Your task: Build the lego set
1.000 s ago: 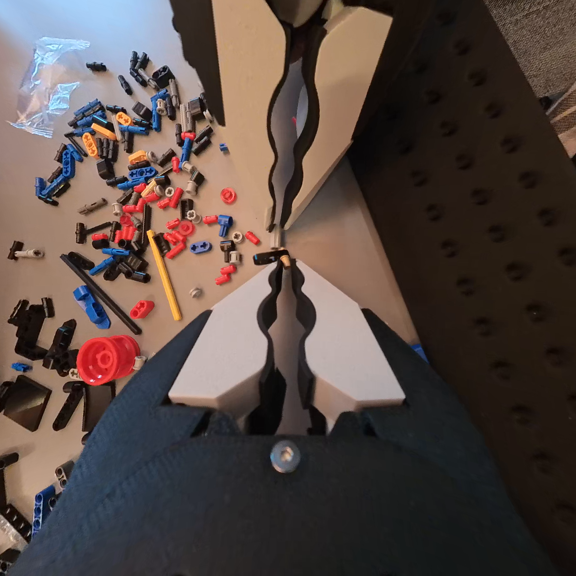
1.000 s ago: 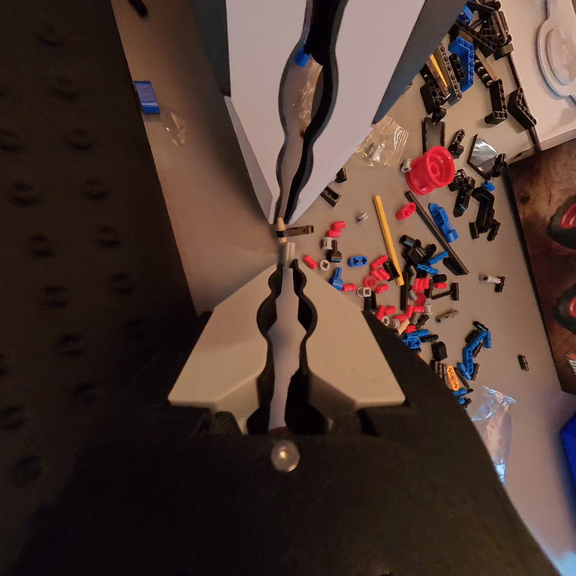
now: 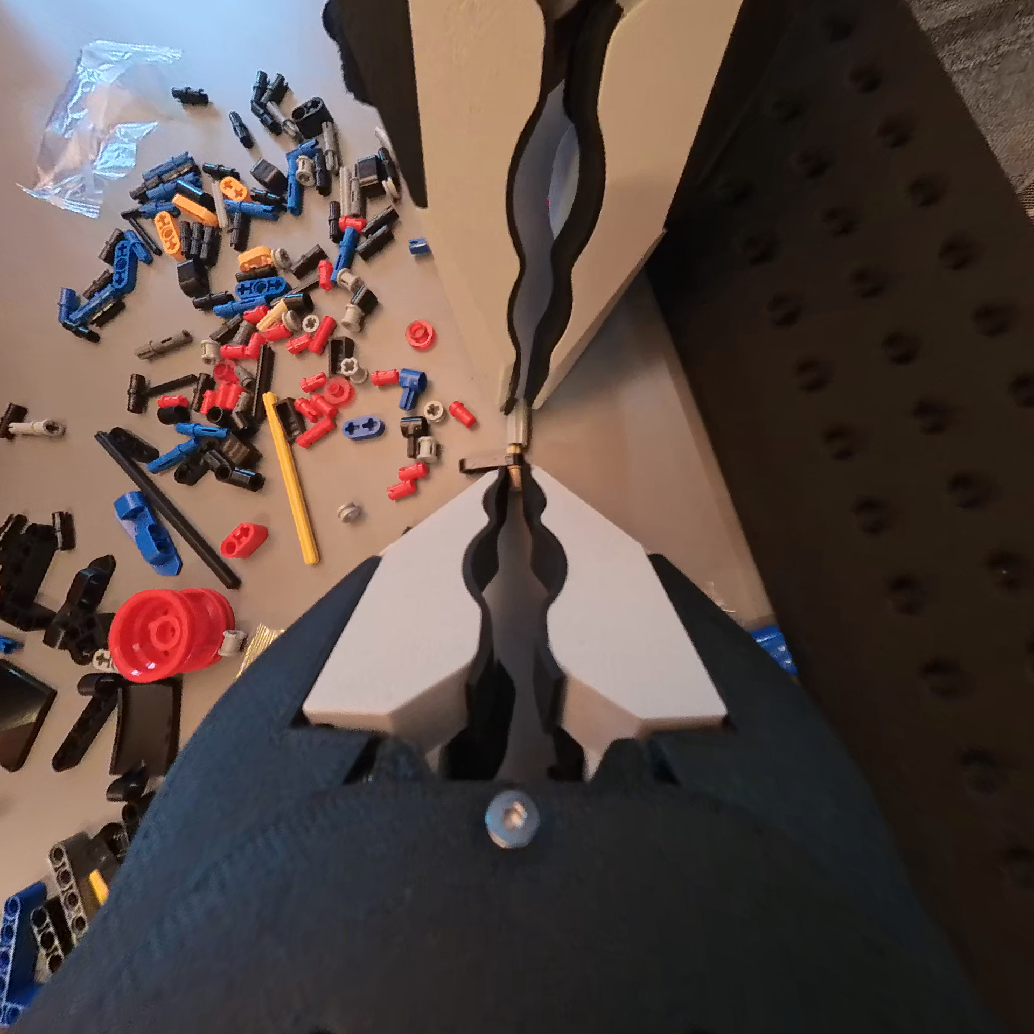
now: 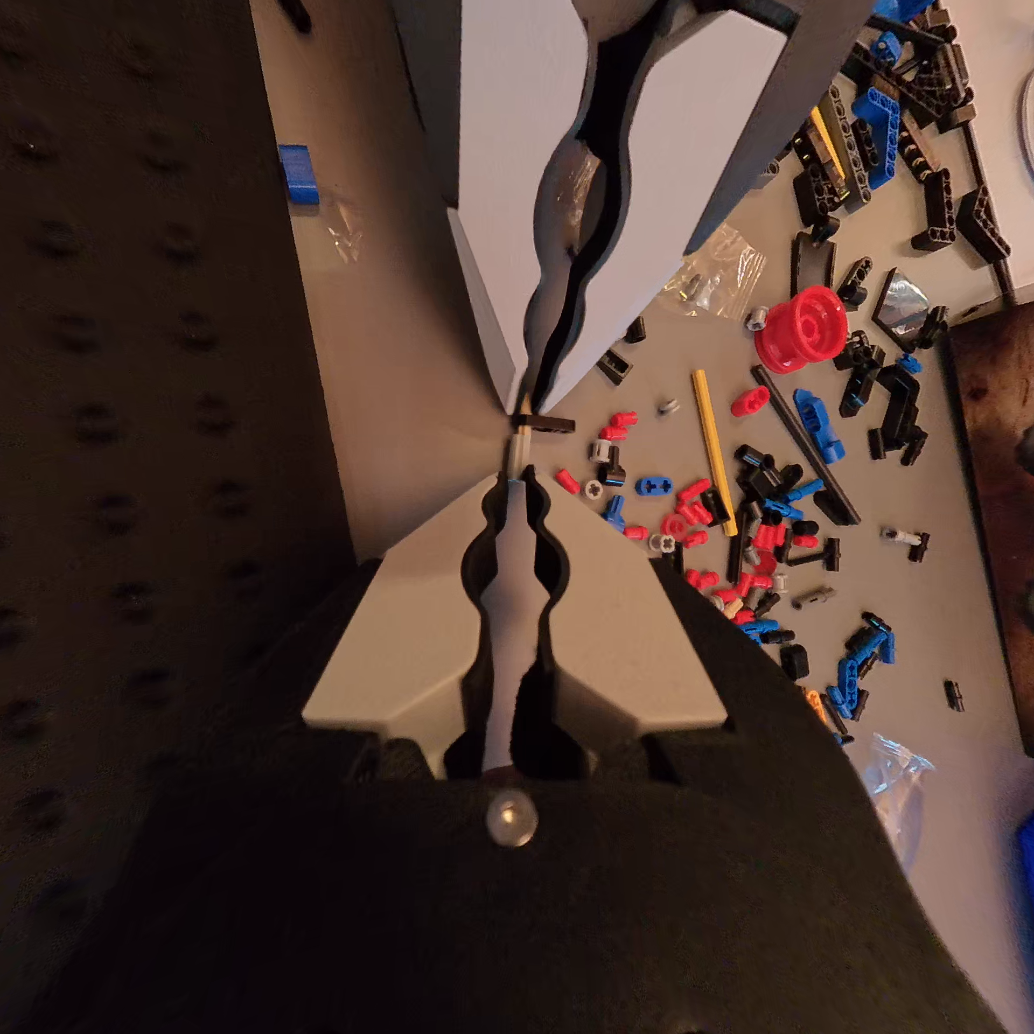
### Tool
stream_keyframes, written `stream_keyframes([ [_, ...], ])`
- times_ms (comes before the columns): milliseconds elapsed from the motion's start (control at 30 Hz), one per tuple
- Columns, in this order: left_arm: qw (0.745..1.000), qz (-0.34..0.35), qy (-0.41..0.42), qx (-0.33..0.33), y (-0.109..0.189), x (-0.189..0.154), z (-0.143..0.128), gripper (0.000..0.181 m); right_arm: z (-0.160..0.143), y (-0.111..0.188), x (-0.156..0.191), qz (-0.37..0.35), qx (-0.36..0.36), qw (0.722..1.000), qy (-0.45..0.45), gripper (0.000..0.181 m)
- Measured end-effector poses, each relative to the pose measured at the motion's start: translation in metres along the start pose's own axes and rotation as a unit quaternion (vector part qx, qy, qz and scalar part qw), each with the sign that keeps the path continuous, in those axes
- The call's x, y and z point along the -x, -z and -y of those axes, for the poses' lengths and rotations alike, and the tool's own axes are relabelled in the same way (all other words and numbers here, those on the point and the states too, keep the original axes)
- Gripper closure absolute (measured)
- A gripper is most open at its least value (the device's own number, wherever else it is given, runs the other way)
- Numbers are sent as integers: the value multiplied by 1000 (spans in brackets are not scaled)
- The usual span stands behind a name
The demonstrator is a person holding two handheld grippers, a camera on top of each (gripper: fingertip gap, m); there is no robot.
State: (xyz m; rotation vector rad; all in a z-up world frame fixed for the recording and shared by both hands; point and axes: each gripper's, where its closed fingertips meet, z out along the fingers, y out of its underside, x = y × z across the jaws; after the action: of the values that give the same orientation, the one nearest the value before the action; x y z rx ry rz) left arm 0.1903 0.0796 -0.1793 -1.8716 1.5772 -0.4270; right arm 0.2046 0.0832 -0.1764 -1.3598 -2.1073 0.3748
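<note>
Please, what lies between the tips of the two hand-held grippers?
In the left wrist view, a small grey bush and a tan pin carrying a short black beam join the left hand-held gripper to the right.

The grey sleeve (image 3: 518, 427) in the right gripper (image 4: 516, 482) now meets the tan pin (image 3: 515, 469) held by the left gripper (image 3: 513, 480); a second ago they were apart. Black beam (image 3: 482, 463) now looks more level.

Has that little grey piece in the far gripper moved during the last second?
Yes, slightly: the grey piece shifted away from the loose red pin, toward the left gripper, now meeting its tan pin.
</note>
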Motion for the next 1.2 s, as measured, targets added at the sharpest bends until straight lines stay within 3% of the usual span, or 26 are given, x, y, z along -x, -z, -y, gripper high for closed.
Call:
stream_keyframes([
  [433, 1000, 9, -5, -11, 0, -1, 1, 178, 0, -1, 0, 7, -8, 1000, -25, 176],
  [833, 996, 48, -71, -10, 2, -1, 1, 178, 1, -2, 3, 111, -37, 987, -110, 177],
  [1200, 980, 108, -169, -5, 3, -1, 2, 178, 2, -1, 5, 169, -54, 976, -126, 177],
])
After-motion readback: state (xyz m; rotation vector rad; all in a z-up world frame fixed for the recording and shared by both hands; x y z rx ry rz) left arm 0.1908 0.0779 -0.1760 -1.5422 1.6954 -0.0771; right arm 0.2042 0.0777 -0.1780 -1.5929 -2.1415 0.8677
